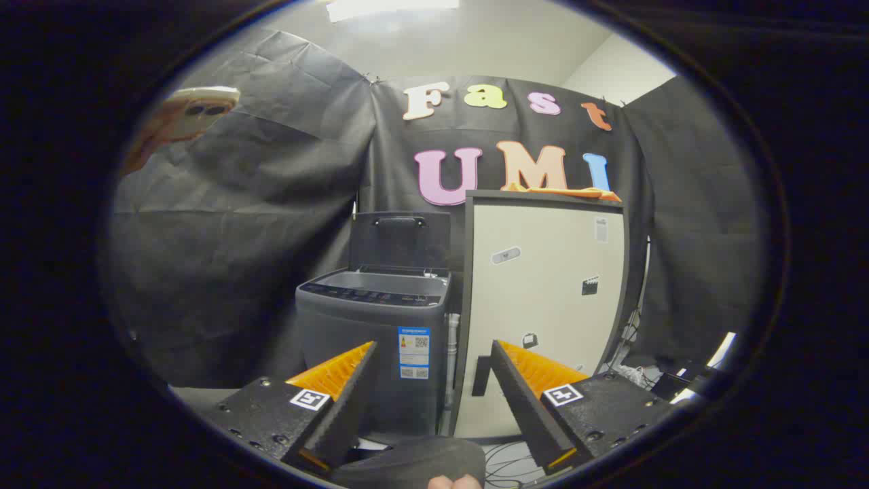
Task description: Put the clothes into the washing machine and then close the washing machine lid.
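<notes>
The task looks to be at its very start: nothing is loaded yet, as far as I can judge, and both steps are left to do. Going from left to right, a phone in a pale case (197, 112) is held up by a hand, high above and well to the left of the claw. Beyond the left finger stands the dark grey top-loading washing machine (373, 339), with its flat dark lid (400, 238) raised upright at the back, so the tub is open; I cannot see inside it from here. On its front there is a white and blue label. The claw (433, 390) is released, its two fingers spread wide apart with nothing between them, and it is well apart from the machine. Beyond the right finger, just beside the machine, stands a tall cream cabinet with a dark frame (543, 305). On the top of this cabinet lies the orange cloth (563, 192), flat and a little crumpled, hanging slightly over the front edge. It is well above the fingers and must be picked up first, then dropped in the tub, and the lid lowered last.
</notes>
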Tool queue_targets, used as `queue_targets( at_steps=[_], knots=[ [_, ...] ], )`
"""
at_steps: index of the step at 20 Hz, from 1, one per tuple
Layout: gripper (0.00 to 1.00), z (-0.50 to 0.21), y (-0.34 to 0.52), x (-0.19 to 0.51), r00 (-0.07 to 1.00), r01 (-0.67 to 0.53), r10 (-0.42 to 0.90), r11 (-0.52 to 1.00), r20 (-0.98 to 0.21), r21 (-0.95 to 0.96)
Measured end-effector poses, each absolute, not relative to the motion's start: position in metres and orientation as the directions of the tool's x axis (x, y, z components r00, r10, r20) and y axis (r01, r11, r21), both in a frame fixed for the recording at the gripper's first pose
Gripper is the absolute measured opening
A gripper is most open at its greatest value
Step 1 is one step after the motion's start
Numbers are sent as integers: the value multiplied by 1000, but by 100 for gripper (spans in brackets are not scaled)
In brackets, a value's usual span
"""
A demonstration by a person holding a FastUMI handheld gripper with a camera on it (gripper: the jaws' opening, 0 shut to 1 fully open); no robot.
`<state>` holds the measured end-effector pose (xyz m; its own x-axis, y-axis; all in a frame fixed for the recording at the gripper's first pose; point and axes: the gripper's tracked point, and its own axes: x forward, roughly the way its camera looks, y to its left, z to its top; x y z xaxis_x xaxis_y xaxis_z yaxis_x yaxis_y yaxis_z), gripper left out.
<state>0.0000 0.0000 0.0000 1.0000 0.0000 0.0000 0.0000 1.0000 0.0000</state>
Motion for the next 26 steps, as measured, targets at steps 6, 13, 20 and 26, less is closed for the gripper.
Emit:
queue_targets(
  at_steps=[6, 13, 20, 26],
  knots=[
    [99, 2, 0, -1, 1000, -5, 5, 1000, 8, -9],
    [98, 1, -1, -1, 1000, -12, 12, 1000, 2, -12],
    [98, 0, 0, 0, 1000, -16, 16, 1000, 3, -4],
    [98, -1, -1, 0, 1000, -14, 14, 1000, 0, 3]
  ],
)
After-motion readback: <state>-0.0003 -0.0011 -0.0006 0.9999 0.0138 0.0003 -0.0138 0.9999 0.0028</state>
